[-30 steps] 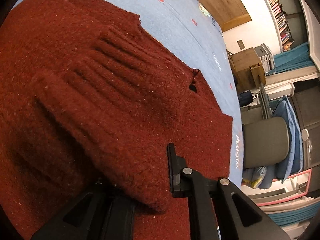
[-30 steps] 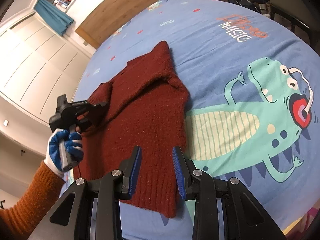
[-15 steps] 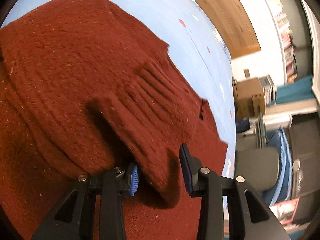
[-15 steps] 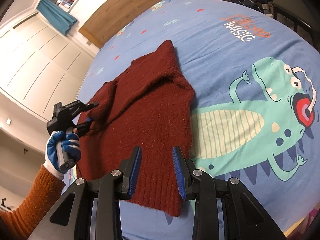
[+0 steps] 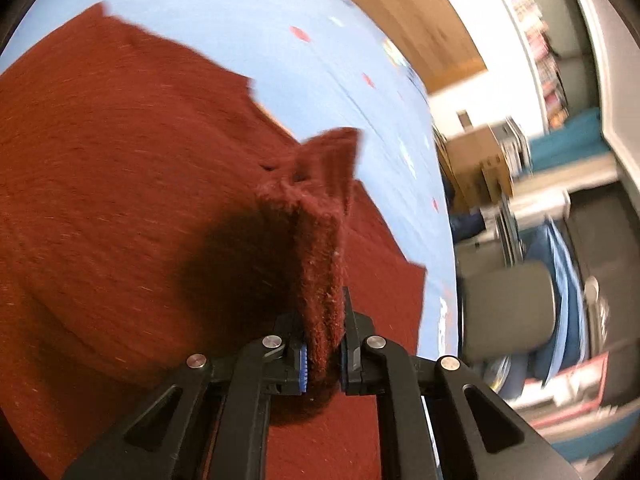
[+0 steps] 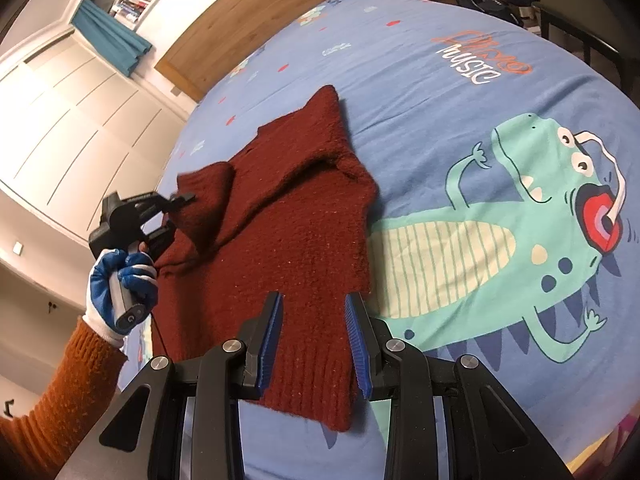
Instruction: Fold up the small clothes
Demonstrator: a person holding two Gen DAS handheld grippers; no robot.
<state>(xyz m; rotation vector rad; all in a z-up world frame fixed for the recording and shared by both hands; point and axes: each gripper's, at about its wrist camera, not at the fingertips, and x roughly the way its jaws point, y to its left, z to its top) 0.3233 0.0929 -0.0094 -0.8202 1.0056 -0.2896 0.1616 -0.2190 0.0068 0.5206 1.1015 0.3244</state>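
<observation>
Left hand-held gripper (image 5: pixel 322 354): jaws clamped on raised fold of sweater (image 5: pixel 120 200), knit pinched between blue pads. Left hand (image 6: pixel 120 280), blue-and-white glove, orange sleeve, grips its handle. Right hand-held gripper (image 6: pixel 314 342): jaws apart, hovering over sweater's ribbed hem, holding nothing.

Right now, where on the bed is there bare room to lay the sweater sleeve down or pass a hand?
Bare duvet lies beyond the sweater toward the wooden headboard, and over the dinosaur print to its right. The crowded side is the sweater's left edge, where the left tool grips the sleeve.
</observation>
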